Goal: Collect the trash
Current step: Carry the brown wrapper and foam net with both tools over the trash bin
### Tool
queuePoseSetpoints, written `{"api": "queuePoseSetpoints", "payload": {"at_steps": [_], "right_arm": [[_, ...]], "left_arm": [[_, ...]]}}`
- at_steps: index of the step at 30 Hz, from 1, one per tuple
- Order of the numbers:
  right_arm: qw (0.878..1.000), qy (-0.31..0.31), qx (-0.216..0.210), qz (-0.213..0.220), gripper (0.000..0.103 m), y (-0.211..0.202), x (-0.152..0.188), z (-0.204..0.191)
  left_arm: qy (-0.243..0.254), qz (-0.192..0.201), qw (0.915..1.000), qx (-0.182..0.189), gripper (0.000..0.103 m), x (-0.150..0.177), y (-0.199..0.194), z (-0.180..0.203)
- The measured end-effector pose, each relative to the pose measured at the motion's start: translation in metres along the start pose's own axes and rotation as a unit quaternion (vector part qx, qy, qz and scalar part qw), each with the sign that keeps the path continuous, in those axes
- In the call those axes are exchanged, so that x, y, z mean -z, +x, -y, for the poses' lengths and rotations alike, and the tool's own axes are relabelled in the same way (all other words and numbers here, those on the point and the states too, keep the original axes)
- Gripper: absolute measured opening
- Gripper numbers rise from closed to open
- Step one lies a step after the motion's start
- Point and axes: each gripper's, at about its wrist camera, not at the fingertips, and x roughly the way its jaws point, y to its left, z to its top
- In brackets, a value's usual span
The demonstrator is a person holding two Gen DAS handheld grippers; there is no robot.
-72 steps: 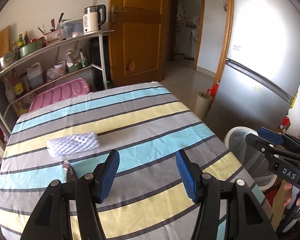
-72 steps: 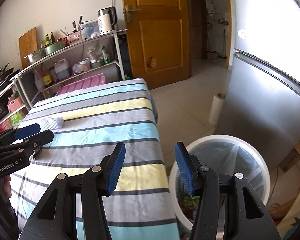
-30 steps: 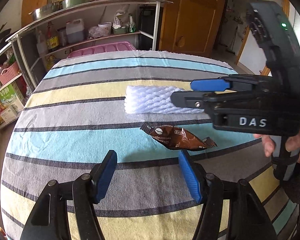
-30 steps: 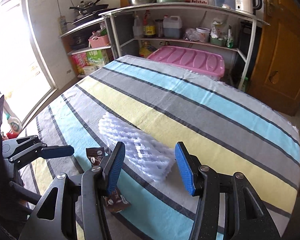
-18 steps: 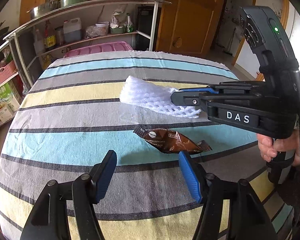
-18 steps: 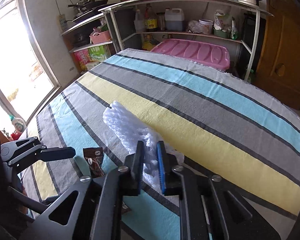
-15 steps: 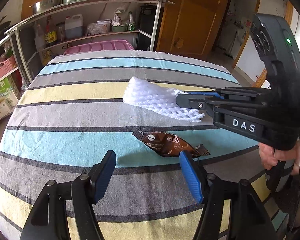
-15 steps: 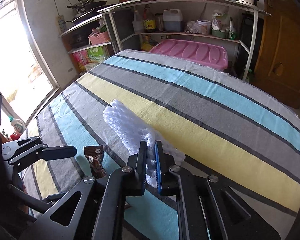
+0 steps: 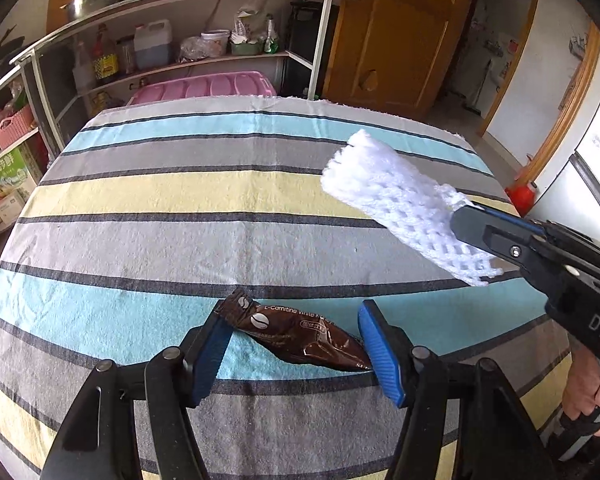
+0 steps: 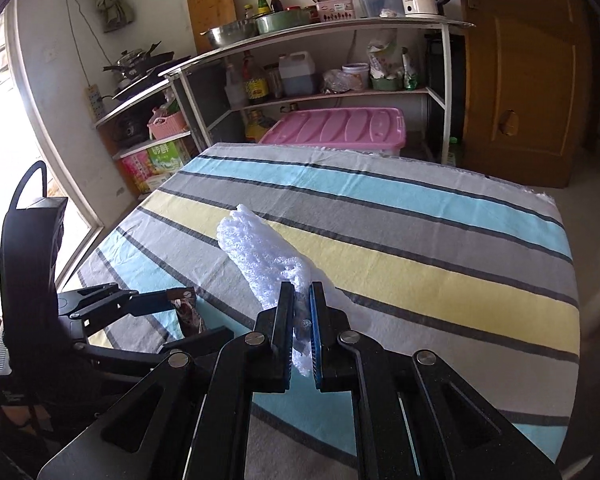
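A white foam fruit net (image 10: pixel 260 258) juts out over the striped tablecloth (image 9: pixel 220 200), clamped at one end in the right gripper (image 10: pixel 300 320), whose blue-padded jaws are squeezed tight on the crushed mesh. In the left wrist view the net (image 9: pixel 400 208) hangs in the air above the cloth's right side, its free end pointing toward the far edge of the table, while a hand (image 9: pixel 592 392) grips the right tool's handle at the frame's lower right. Lower down, the left gripper (image 9: pixel 296 344) straddles a brown coffee sachet (image 9: pixel 300 336) that lies flat on a blue stripe; its jaws have just been closing in, yet the blue pads stand either side of the packet, and whether they touch its ends cannot be told. From the right wrist view the sachet (image 10: pixel 186 312) shows only as a dark end between the left tool's black fingers. Behind the table stand a pink plastic storage box (image 10: pixel 336 126), a metal shelf rack (image 10: pixel 340 28) crowded with bottles and bowls, and a wooden door (image 10: pixel 520 72).
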Motion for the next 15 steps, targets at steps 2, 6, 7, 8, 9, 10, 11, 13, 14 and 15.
{"api": "queuePoseSetpoints", "payload": {"at_steps": [2, 6, 7, 8, 9, 10, 11, 13, 14, 15], "right_arm": [[1.0, 0.01, 0.004, 0.004, 0.007, -0.005, 0.004, 0.003], [1.0, 0.027, 0.009, 0.012, 0.007, -0.015, 0.011, 0.008], [0.999, 0.03, 0.009, 0.015, 0.007, -0.018, 0.012, 0.009], [0.999, 0.031, 0.012, 0.018, 0.007, -0.021, 0.013, 0.009], [0.999, 0.033, 0.015, 0.019, 0.007, -0.023, 0.014, 0.009], [0.999, 0.034, 0.016, 0.021, 0.007, -0.026, 0.014, 0.01], [0.999, 0.035, 0.018, 0.024, 0.007, -0.029, 0.016, 0.009], [0.999, 0.036, 0.024, 0.029, 0.007, -0.035, 0.018, 0.009], [0.998, 0.038, 0.025, 0.032, 0.007, -0.038, 0.019, 0.009], [0.998, 0.041, 0.026, 0.035, 0.007, -0.041, 0.02, 0.01]], "left_arm": [[0.007, 0.003, 0.9999, -0.015, 0.055, 0.001, 0.002, 0.002], [0.0, 0.006, 0.9997, -0.026, 0.042, 0.002, -0.001, -0.002], [0.004, 0.005, 0.9996, -0.027, 0.041, 0.001, -0.002, -0.002], [0.003, 0.006, 0.9997, -0.024, 0.038, 0.002, -0.002, -0.002], [0.002, 0.007, 0.9998, -0.02, 0.035, 0.002, -0.003, -0.001], [0.004, 0.006, 0.9998, -0.019, 0.034, 0.002, -0.004, 0.0], [0.005, 0.008, 0.9998, -0.017, 0.033, 0.003, -0.004, 0.0], [0.004, 0.009, 0.9999, -0.009, 0.032, 0.004, -0.005, 0.0], [0.005, 0.011, 0.9999, -0.007, 0.031, 0.005, -0.006, 0.001], [0.003, 0.013, 0.9999, 0.001, 0.029, 0.006, -0.007, 0.0]]}}
